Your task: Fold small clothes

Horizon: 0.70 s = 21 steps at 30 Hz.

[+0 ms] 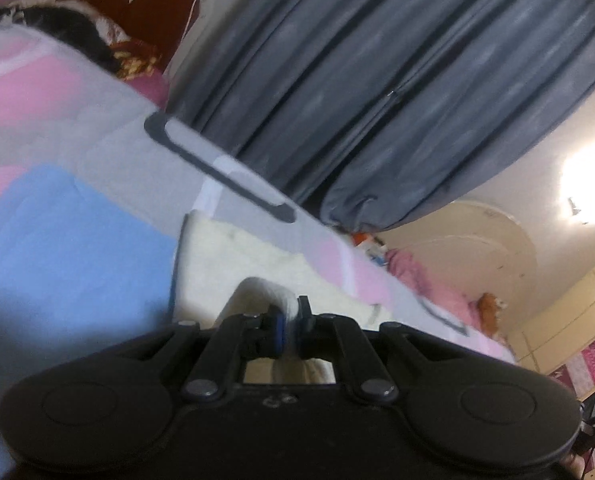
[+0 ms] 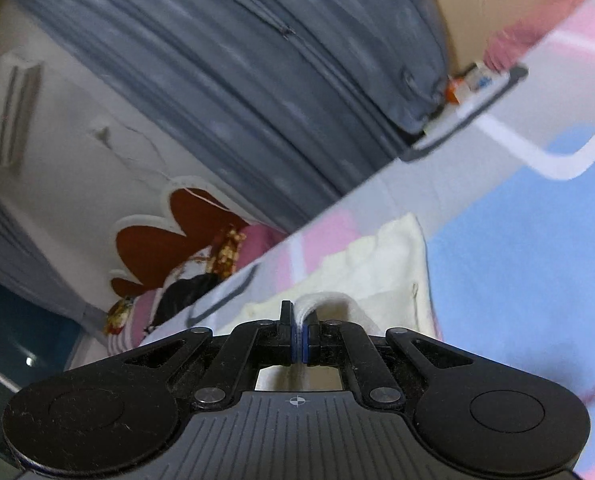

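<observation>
A small cream-white garment [image 1: 253,260] lies on a bedsheet patterned in blue, pink and grey [image 1: 69,240]. My left gripper [image 1: 291,330] is shut on a raised fold at the garment's near edge. In the right wrist view the same cream garment [image 2: 385,268] lies ahead on the sheet [image 2: 529,264]. My right gripper [image 2: 299,338] is shut on a white ribbed edge of it, which loops up out of the jaws. Both views are tilted and blurred.
Grey curtains [image 1: 377,80] hang behind the bed's far edge, also in the right wrist view [image 2: 257,80]. A red flower-shaped headboard [image 2: 177,240], pillows and dark clutter [image 2: 189,292] sit at one end. Pink bedding [image 1: 429,280] and small boxes [image 2: 469,80] lie at the other.
</observation>
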Each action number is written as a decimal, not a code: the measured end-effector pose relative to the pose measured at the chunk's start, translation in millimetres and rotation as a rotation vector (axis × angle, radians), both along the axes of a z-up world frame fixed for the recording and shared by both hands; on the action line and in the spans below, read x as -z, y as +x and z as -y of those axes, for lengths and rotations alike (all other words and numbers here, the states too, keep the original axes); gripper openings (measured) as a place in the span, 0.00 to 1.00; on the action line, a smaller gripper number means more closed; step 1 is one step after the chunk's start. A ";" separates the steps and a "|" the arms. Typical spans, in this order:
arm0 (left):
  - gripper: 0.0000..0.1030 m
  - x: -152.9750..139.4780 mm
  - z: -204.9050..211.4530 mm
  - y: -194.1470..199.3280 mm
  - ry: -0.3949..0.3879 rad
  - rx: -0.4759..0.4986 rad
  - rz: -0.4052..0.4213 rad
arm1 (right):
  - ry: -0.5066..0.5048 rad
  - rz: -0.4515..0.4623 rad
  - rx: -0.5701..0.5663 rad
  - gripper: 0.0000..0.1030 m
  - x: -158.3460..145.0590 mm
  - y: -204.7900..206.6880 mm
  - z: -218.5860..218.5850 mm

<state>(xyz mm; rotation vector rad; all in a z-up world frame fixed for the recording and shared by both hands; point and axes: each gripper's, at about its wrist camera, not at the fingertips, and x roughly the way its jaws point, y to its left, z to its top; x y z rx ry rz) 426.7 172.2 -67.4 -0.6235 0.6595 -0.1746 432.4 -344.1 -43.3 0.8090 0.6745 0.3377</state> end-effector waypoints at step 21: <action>0.73 44.7 -21.7 54.0 -0.101 -0.106 0.149 | 0.005 0.091 0.063 0.64 65.4 72.2 31.7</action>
